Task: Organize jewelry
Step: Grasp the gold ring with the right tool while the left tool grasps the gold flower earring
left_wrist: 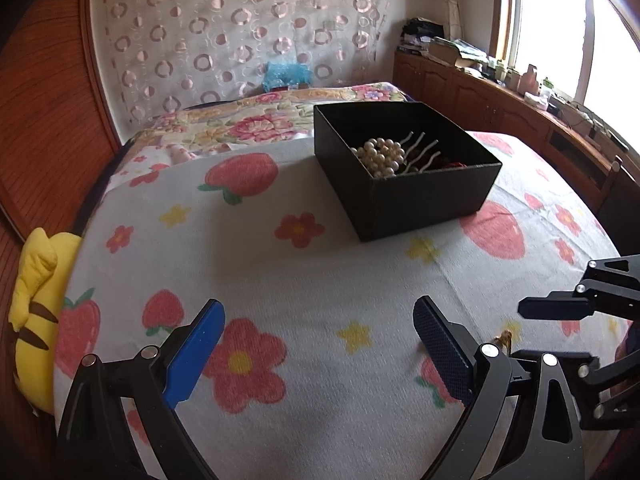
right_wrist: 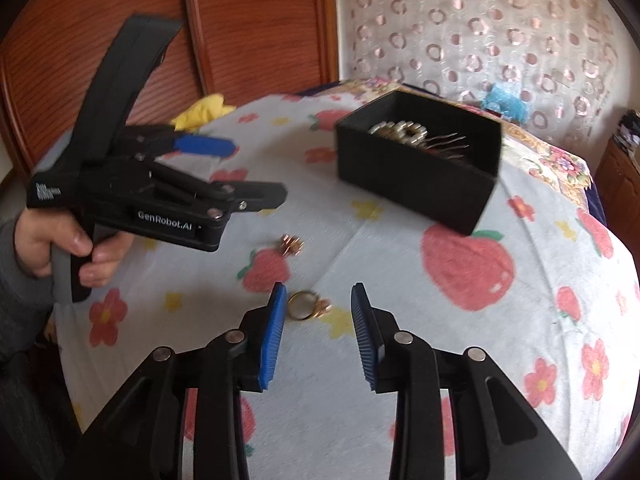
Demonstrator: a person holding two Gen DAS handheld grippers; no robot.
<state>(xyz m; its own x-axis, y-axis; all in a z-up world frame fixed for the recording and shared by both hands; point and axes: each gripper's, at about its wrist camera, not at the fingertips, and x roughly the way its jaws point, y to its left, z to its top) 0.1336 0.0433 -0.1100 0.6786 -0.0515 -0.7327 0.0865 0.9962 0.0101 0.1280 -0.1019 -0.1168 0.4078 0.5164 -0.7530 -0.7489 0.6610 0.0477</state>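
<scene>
While one black box (right_wrist: 416, 184) sits on the strawberry-print bedspread (left_wrist: 280, 264), two gold pieces lie loose on the cloth nearer the cameras than the box.
One box only, open-topped, holding one cluster of pearl beads (left_wrist: 382, 156) and some thin wire-like prongs (left_wrist: 420, 148) just beside them. The left gripper (right_wrist: 256, 172), held in a person's hand (right_wrist: 64, 248), carries the white lettering "GenRobot.AI" on its side; its jaws stand wide apart with nothing between them. The right gripper (right_wrist: 318, 332) hangs over the cloth on the near side of the box, its jaws parted and pressing on nothing. A gold ring (right_wrist: 306, 306) lies at its fingertips, close to the left pad. A second small gold ornament (right_wrist: 291, 245) rests between the ring and the box, below the left gripper.
</scene>
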